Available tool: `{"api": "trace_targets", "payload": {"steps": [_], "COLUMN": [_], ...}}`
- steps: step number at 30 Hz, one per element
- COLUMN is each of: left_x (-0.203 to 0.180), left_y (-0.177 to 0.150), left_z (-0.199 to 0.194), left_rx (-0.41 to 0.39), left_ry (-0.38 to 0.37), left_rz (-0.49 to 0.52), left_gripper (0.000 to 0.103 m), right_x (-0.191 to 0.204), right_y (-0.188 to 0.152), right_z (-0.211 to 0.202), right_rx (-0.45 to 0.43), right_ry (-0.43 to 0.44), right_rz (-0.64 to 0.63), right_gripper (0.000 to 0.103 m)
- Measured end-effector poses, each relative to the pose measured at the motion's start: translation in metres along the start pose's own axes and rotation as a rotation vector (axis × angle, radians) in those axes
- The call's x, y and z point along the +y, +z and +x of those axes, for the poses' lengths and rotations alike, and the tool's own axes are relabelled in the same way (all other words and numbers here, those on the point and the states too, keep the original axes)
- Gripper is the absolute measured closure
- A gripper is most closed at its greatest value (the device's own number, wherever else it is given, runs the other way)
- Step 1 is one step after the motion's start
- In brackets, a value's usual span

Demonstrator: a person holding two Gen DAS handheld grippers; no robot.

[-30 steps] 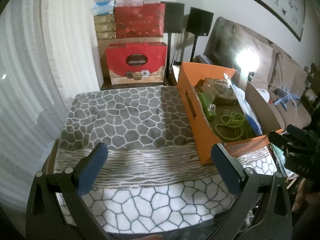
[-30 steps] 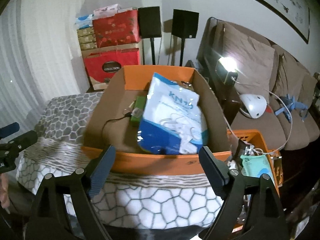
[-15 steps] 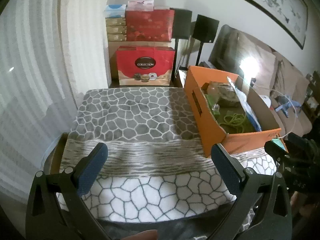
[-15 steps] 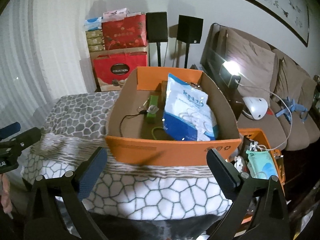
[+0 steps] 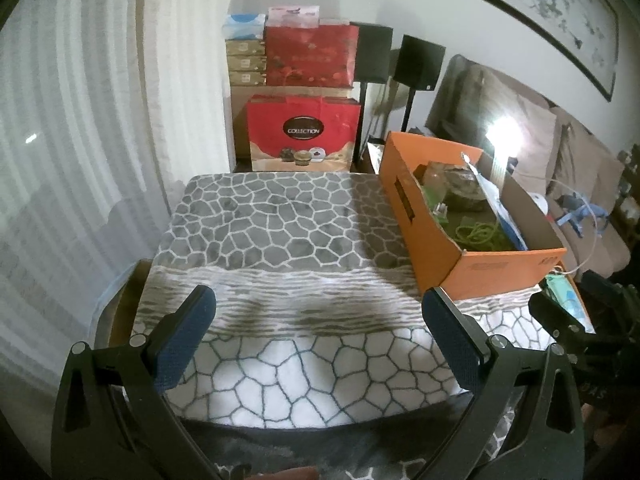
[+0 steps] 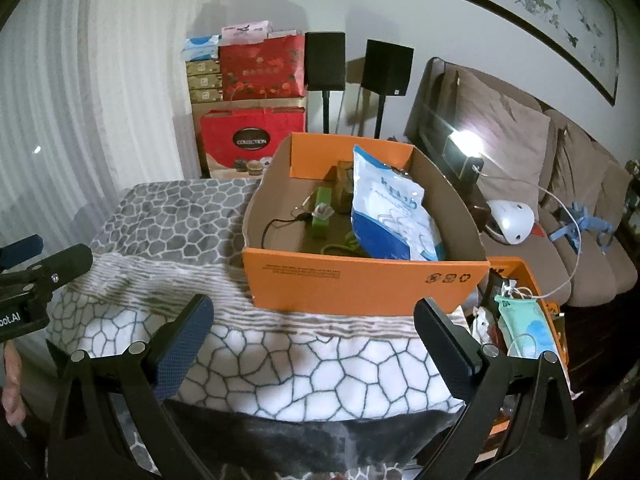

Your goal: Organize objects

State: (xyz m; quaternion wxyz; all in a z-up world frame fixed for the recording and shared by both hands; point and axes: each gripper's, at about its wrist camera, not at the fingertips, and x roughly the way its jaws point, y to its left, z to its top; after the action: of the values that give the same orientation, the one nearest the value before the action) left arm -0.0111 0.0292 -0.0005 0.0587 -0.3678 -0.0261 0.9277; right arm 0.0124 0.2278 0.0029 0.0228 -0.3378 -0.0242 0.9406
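An orange cardboard box (image 6: 360,284) stands on a table under a grey and white stone-pattern cloth (image 6: 320,360). Inside it a blue and white mask bag (image 6: 392,216) leans upright beside a green block (image 6: 322,210), a black cable and a green cord (image 5: 478,234). My right gripper (image 6: 312,344) is open with nothing between its fingers, a short way in front of the box. My left gripper (image 5: 318,338) is open too, empty, over the bare cloth (image 5: 280,240) left of the box (image 5: 492,272).
A second orange bin (image 6: 520,320) with masks and cables sits low at the table's right. Red gift bags (image 5: 304,136) and stacked boxes stand behind the table, with two black speakers (image 6: 388,66). A brown sofa (image 6: 560,184) holds a white device and blue straps.
Both grippers have drawn back from the box, which looks smaller and farther. The right gripper's jaws stand wider than a second ago. The mask bag stays in the box.
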Motion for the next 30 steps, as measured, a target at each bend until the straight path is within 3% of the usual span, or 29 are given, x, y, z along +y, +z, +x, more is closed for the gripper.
{"api": "trace_targets", "payload": {"steps": [30], "left_x": [0.0], "left_y": [-0.011], "left_z": [-0.007], "left_rx": [-0.031], "left_ry": [0.055], "left_rz": [0.018], "left_gripper": [0.0], "right_x": [-0.001], "right_y": [-0.002], "right_z": [-0.009], "right_rx": [-0.023], "right_ry": [0.013], "right_rz": [0.03], "right_gripper": [0.002]}}
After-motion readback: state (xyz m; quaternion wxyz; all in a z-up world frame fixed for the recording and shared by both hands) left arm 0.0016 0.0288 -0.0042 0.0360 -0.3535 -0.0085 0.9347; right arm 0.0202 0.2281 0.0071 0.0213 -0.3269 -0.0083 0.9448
